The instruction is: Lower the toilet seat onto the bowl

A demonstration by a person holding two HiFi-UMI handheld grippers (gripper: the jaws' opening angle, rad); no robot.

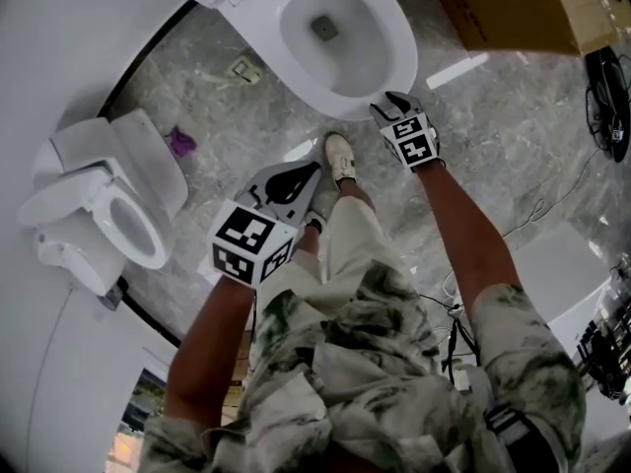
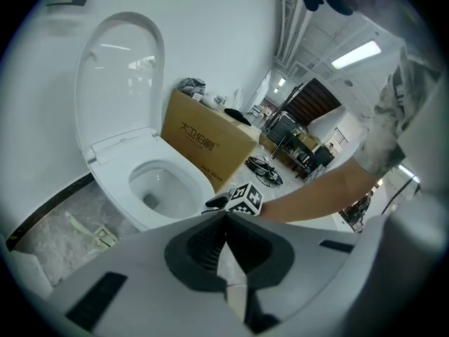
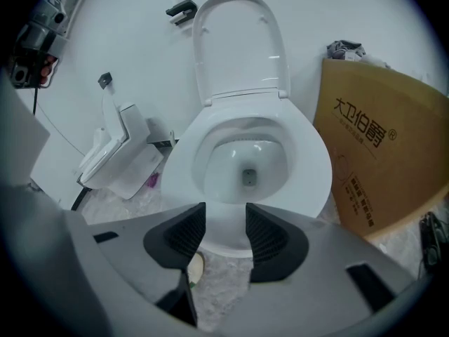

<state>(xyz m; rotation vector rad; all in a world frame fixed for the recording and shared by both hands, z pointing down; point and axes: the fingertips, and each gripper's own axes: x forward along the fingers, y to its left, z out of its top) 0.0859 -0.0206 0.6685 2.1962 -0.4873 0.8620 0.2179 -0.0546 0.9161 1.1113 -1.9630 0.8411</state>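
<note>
Nearest, the left gripper [image 2: 224,220] has its jaws closed together on nothing. The right gripper [image 3: 224,230] has its jaws apart and empty, near the front rim of the bowl [image 3: 245,161]. Beyond, the toilet seat [image 3: 317,170] lies flat on the bowl, with the lid [image 3: 238,48] upright against the wall.

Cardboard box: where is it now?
In the right gripper view the cardboard box sits at the right, close beside the toilet bowl and by the white wall.
</note>
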